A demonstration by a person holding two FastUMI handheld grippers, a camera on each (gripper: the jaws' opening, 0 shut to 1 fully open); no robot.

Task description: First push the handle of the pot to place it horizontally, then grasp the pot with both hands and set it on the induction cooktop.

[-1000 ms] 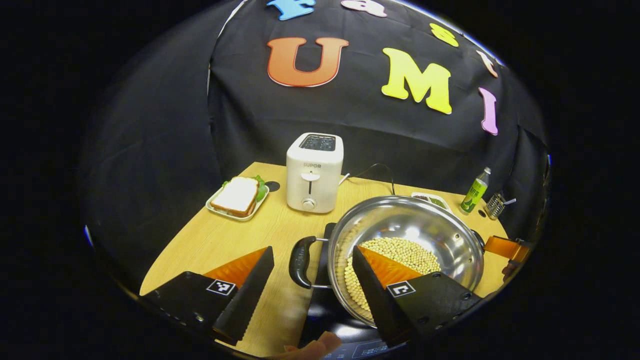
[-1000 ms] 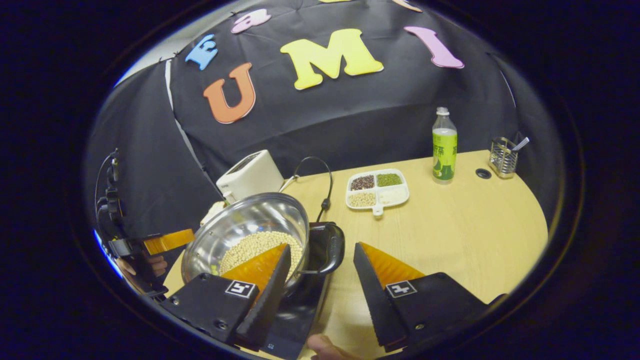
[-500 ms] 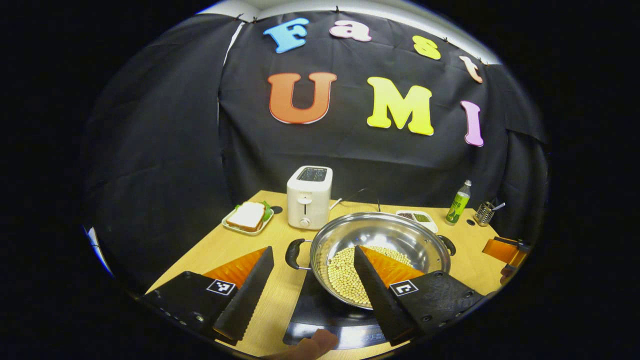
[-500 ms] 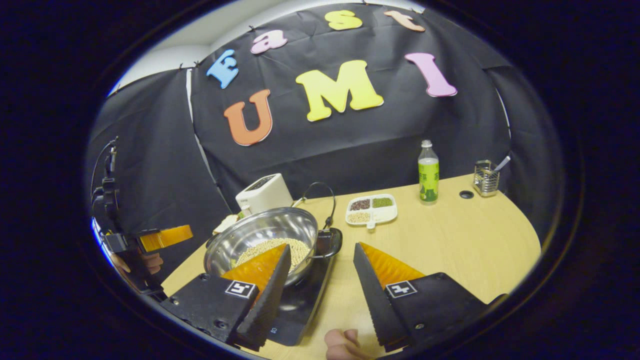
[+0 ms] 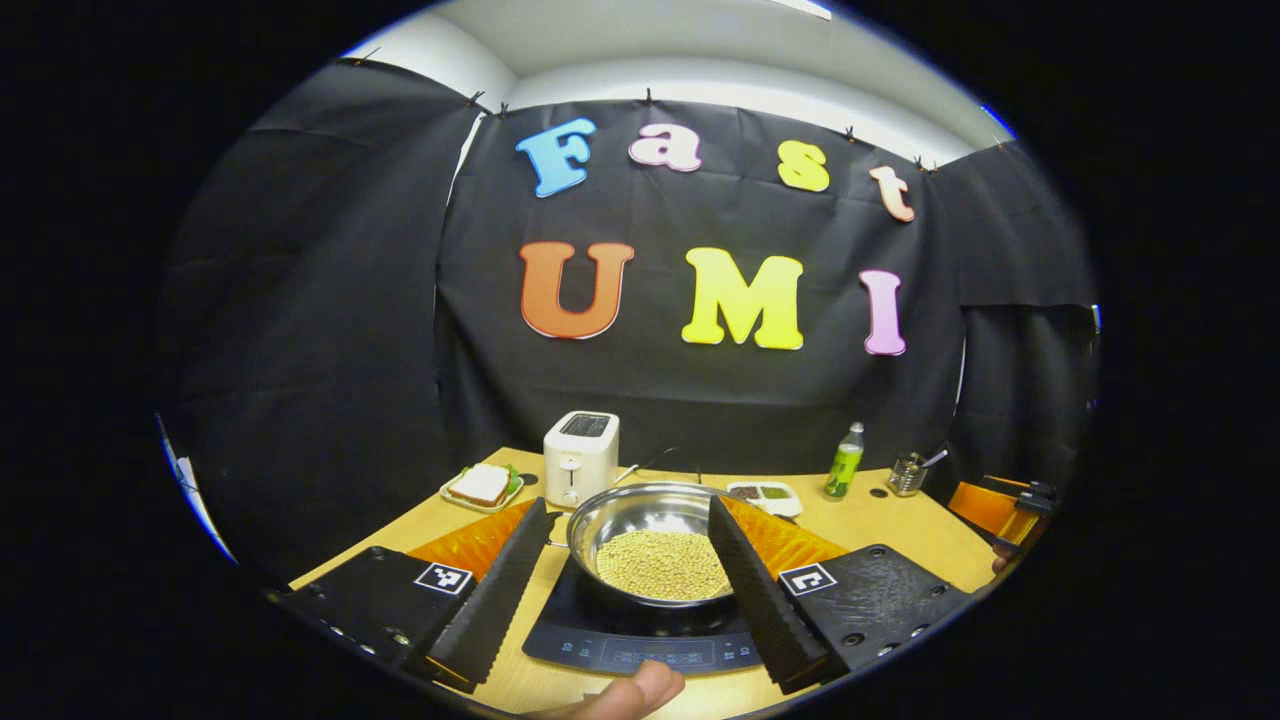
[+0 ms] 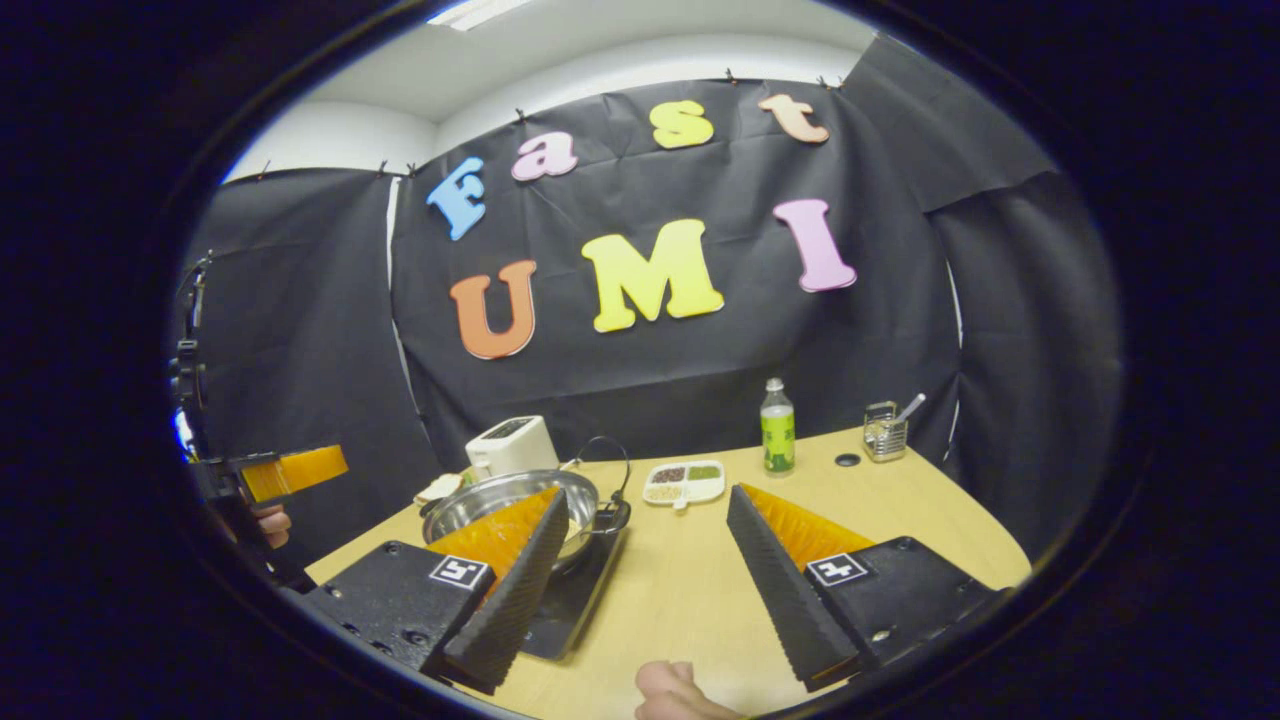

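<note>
pot [image 5: 655, 540]: steel, holds soybeans, sits on induction cooktop [image 5: 640, 640], front of tabletop [image 6: 900, 500]
left tool [image 5: 625, 575]: wide open, empty, well clear
right tool [image 6: 645, 575]: wide open, empty
progress: placement looks complete, nothing left

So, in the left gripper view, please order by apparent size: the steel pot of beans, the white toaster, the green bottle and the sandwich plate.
Largest to smallest as they look:
1. Steel pot of beans, nearest the camera, so partly flattered.
2. White toaster.
3. Sandwich plate.
4. Green bottle.
Plate against bottle is close, one wide and one tall, so that order is unsure.
</note>
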